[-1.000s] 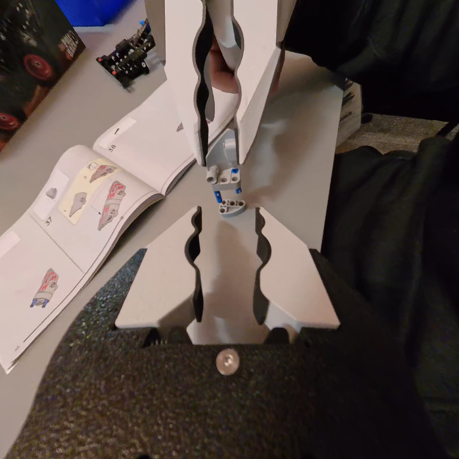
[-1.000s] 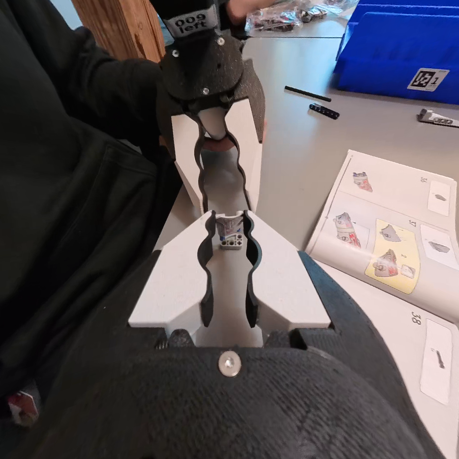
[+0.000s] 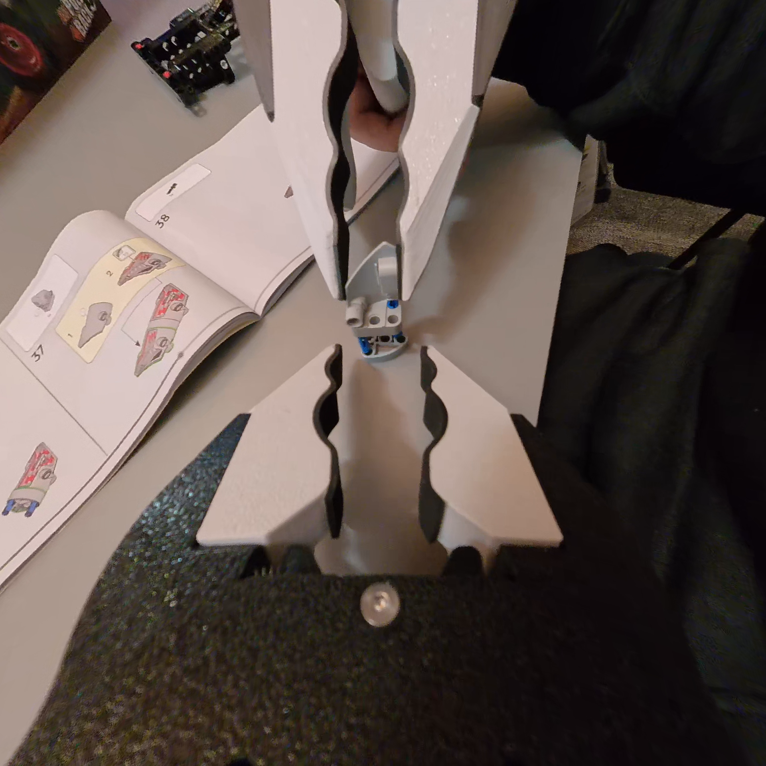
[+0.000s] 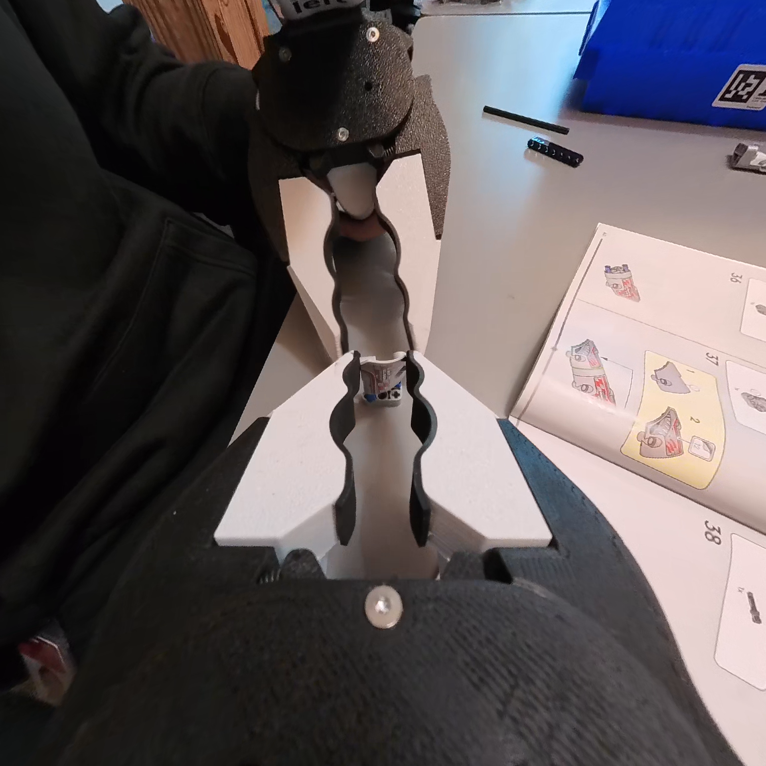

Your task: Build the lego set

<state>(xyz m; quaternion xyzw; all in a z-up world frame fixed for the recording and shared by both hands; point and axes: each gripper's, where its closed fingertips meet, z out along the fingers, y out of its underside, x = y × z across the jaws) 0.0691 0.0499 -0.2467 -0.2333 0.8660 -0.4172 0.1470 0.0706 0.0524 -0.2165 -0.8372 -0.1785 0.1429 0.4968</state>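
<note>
**Grey lego piece pinched at the table edge**

Right gripper point(image 4: 380, 360) under my control is clamped on the small grey lego assembly point(image 4: 383, 383), held at its fingertips above the grey table point(image 3: 518, 257). My left gripper point(image 3: 380, 352) faces it tip to tip, jaws spread with nothing between them, the assembly's lower end just beyond its tips. The open instruction booklet point(image 3: 124, 331) lies beside both. A black lego chassis point(image 3: 186, 62) sits farther back, and a blue bin point(image 4: 671, 62) stands near two loose black rods point(image 4: 555, 151).
</note>
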